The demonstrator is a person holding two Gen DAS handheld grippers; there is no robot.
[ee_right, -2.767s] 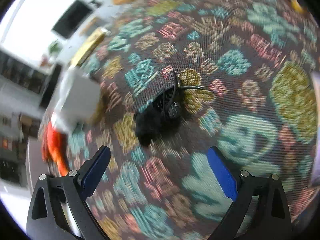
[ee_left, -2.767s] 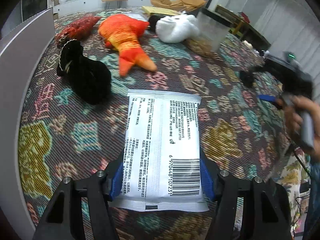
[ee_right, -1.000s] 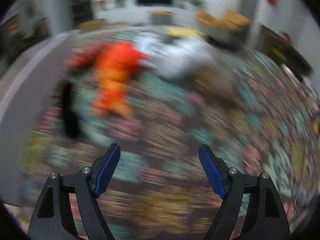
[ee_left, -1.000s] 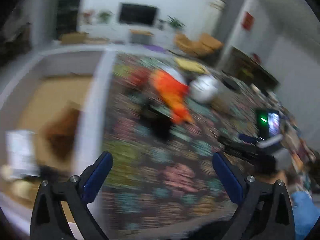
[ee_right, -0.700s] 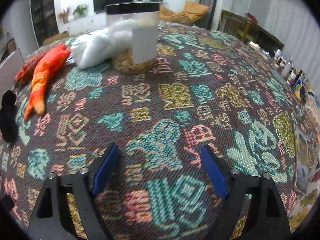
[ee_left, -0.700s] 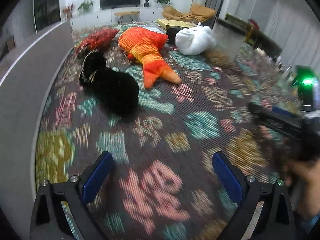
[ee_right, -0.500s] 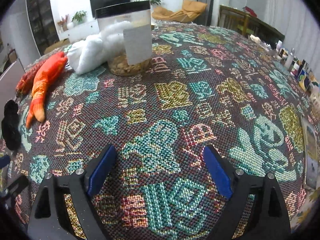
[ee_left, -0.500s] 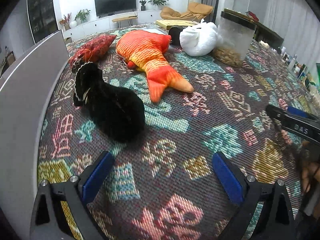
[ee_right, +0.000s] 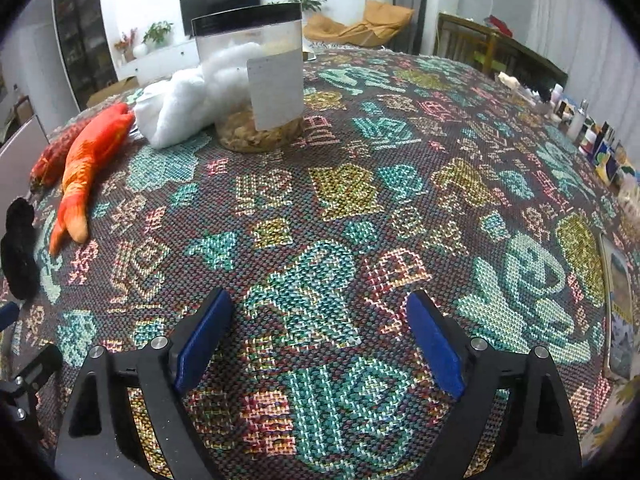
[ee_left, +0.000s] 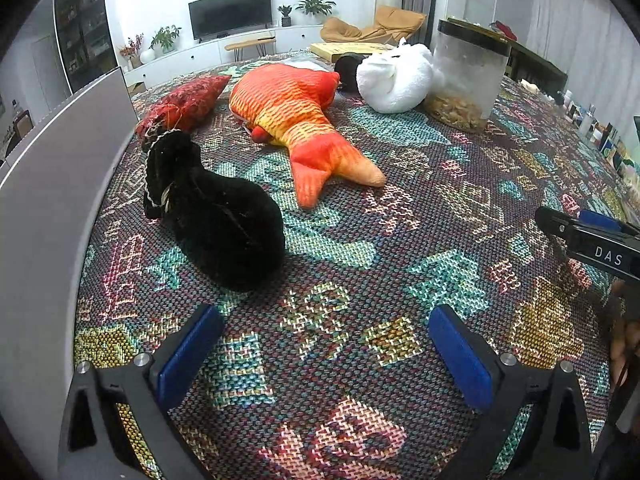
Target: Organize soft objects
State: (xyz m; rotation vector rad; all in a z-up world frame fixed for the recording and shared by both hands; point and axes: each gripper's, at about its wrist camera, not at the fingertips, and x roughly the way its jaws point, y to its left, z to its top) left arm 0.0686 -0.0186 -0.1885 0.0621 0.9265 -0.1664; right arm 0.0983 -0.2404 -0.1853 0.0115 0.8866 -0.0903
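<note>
On the patterned tablecloth (ee_left: 460,208) lie a black plush pouch (ee_left: 216,216), an orange fish plush (ee_left: 296,120), a red pouch (ee_left: 184,100) and a white plush (ee_left: 394,80). My left gripper (ee_left: 324,320) is open and empty, hovering just short of the black pouch, which sits ahead to its left. In the right wrist view the fish plush (ee_right: 88,168), white plush (ee_right: 180,100) and black pouch (ee_right: 18,248) lie far left. My right gripper (ee_right: 318,304) is open over bare cloth with nothing between its fingers. Its tip (ee_left: 592,236) shows at the left view's right edge.
A clear jar (ee_right: 256,80) with brown bits in the bottom stands against the white plush. A grey panel (ee_left: 52,184) borders the table's left edge. Small bottles and cards (ee_right: 600,148) line the far right edge. A flat booklet (ee_right: 618,304) lies near the right edge.
The left gripper held a white packet earlier; it now has none. Both views swung through blur and have settled over the cloth. The right jaws stand a little wider.
</note>
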